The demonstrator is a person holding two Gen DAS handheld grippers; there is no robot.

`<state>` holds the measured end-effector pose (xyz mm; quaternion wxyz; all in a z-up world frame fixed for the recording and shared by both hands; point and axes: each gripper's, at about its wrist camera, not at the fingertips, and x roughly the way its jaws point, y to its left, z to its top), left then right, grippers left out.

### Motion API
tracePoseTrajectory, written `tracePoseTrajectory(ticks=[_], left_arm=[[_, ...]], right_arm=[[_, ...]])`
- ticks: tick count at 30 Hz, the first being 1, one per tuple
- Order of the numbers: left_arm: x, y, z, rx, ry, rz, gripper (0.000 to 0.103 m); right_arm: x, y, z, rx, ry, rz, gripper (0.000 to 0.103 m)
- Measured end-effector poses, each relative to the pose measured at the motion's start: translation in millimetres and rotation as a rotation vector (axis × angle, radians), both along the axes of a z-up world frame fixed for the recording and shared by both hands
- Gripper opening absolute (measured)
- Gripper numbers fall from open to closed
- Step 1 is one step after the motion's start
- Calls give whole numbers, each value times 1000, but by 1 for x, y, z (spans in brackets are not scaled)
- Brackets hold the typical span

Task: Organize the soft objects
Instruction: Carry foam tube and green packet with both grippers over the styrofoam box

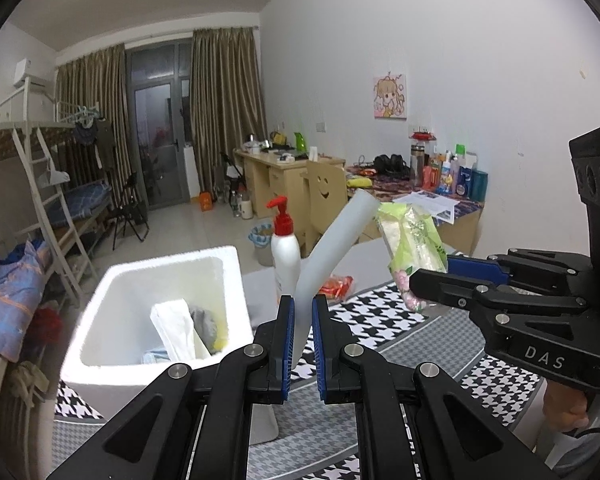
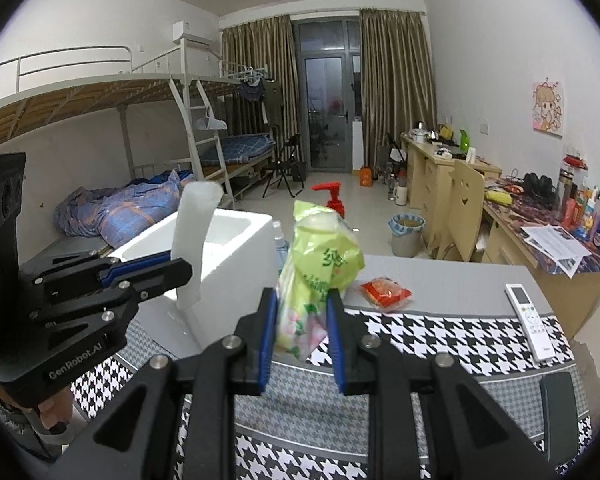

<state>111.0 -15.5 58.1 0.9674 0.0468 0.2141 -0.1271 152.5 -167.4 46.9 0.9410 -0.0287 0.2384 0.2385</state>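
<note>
Progress is partial: tissue packs (image 1: 180,332) seemingly lie in the foam box (image 1: 112,292); a white sheet (image 1: 332,248) is clamped by the left hand-held gripper (image 1: 303,344), a green pack (image 2: 320,264) by the right hand-held gripper (image 2: 302,336); a red packet (image 2: 386,291) is left on the table (image 2: 440,280).

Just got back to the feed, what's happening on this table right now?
A person holds a gripper in each hand above the table. The left gripper is shut on a pale floppy sheet; the right gripper is shut on a green tissue pack. The white foam box already holds tissues and a grey item. A small red packet lies on the table.
</note>
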Motion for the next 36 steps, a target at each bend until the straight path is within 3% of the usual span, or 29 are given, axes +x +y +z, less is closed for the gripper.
tracePoseTrajectory(ticks=[17,36], left_arm=[[0,32,20,-23,-74,100,10],[8,52,19,-28,-81,221,10]], right_arm=[[7,21,13,19,-12,71,28],[18,46,17,35,-14,165,28]])
